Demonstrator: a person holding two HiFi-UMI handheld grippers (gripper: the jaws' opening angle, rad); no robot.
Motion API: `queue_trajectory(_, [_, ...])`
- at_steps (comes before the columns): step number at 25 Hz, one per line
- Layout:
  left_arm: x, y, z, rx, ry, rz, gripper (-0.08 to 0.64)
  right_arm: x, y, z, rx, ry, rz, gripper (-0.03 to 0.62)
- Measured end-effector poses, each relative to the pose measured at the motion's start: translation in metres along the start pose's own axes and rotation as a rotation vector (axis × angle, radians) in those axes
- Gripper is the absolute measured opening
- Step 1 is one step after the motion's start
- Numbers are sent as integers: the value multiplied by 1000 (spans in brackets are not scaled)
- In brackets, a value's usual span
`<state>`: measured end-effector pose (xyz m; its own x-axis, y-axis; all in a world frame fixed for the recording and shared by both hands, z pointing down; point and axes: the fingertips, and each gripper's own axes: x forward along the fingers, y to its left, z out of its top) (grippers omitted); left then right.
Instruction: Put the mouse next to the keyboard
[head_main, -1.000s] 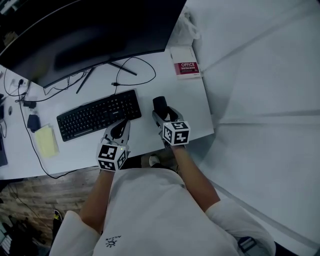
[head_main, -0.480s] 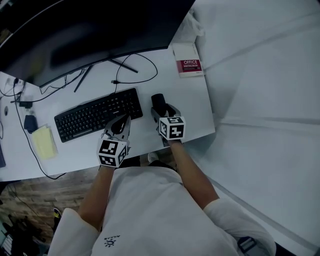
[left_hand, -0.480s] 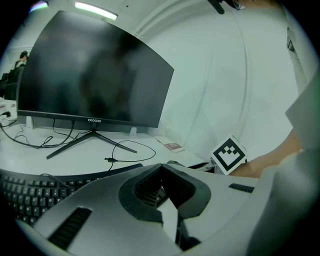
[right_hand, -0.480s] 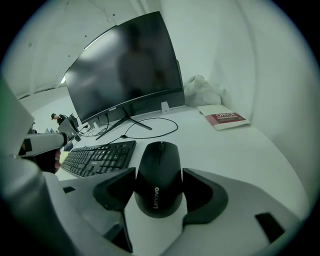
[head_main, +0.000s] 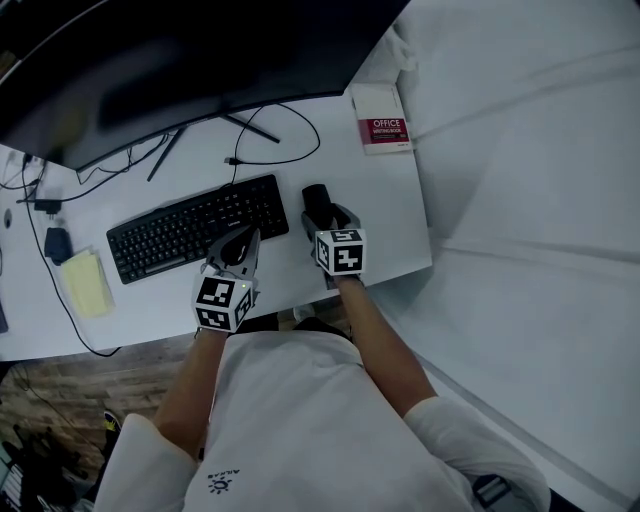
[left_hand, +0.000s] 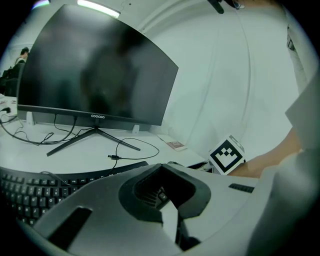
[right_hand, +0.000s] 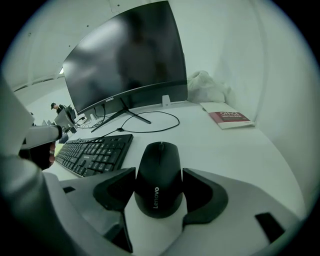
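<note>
Mouse (right_hand: 159, 175) sits flat on the white desk (head_main: 385, 235), just to the right of the keyboard (head_main: 190, 228) and level with its right end, a narrow strip of bare desk between them; we see it is black, with its wheel end pointing far, toward the monitor (head_main: 150, 80); the right gripper (head_main: 322, 215) reaches in from the near side and its claw is clamped on the mouse, one dark pad against each flank, the rear of the mouse between them; the left gripper (left_hand: 162, 167) is at the near edge of the keyboard, toward its right end, and its claw is closed with the tips meeting, holding nothing; we can see a few keys through the hollow between its pads; whether it touches the keyboard we cannot tell; a thin black cable (head_main: 285, 150) loops on the desk between the keyboard and the monitor stand; a book (head_main: 382, 120) with a red cover lies at the far right of the desk, well apart from the mouse; a yellow notepad (head_main: 85, 283) lies to the left of the keyboard.
</note>
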<state>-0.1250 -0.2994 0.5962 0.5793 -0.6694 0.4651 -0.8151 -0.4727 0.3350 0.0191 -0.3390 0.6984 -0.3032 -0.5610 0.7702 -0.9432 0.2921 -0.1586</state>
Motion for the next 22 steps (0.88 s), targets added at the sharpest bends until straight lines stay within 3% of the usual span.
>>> queue_trajectory(22, [6,4,-1,-7,10,-6,6,12,2,4,-108,49,-82,304])
